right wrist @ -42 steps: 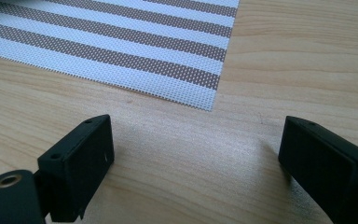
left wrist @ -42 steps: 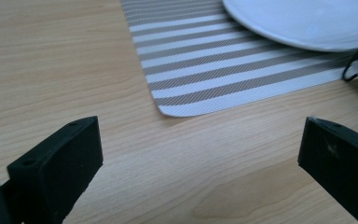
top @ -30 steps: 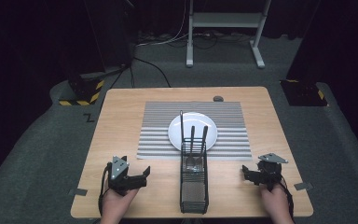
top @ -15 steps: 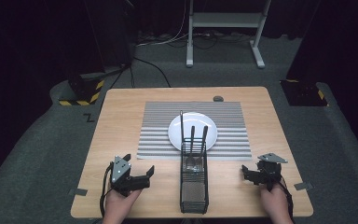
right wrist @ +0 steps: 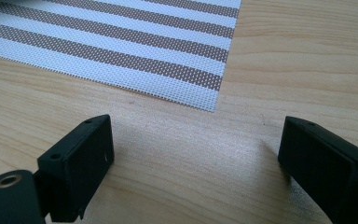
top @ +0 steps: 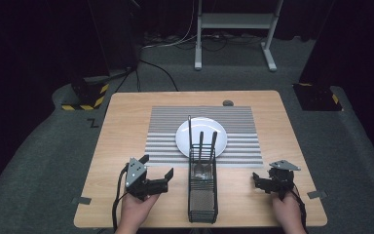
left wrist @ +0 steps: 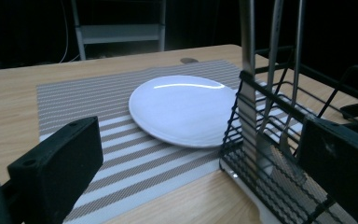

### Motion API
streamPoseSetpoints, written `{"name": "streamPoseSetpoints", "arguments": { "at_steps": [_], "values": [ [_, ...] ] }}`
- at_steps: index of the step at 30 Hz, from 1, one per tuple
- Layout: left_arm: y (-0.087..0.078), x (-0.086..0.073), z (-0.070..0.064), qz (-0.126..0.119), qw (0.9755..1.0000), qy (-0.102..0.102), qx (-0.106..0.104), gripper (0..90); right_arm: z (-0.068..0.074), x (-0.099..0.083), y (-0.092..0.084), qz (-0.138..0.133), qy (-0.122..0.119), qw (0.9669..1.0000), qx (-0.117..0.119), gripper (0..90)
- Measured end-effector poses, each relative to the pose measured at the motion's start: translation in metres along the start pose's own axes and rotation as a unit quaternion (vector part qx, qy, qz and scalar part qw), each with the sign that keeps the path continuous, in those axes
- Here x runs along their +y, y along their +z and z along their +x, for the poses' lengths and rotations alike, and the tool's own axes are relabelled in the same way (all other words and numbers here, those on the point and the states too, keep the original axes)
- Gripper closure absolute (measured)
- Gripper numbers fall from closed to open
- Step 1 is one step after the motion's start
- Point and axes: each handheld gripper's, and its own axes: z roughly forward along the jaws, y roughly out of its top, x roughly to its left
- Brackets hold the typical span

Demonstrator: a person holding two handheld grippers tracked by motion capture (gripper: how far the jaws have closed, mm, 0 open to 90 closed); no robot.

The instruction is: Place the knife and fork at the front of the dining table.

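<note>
My wooden counter [top: 126,126] is the biggest thing here. A striped mat [top: 165,131] lies flat in the middle of it. A round white plate [top: 195,129] sits on the mat. Just in front of the plate stands a black wire basket [top: 203,195], with three long metal handles [top: 200,144] sticking up out of it. My left claw [top: 158,170] is near the basket's left side, spread wide and holding nothing. My right claw [top: 257,181] is on the other side, low over bare wood, also spread wide and empty.
</note>
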Motion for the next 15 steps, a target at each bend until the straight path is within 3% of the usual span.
{"name": "streamPoseSetpoints", "arguments": {
  "at_steps": [6,15],
  "values": [
    [0.012,0.014,-0.012,-0.014,0.9997,0.021,-0.002,0.8,0.000,0.000,0.000,-0.001,-0.002,1.0000,0.002,10.2],
    [0.026,0.026,-0.021,-0.033,0.9991,0.025,-0.012,4.5,0.001,0.000,0.000,0.000,-0.002,1.0000,0.004,10.2]
  ]
}}
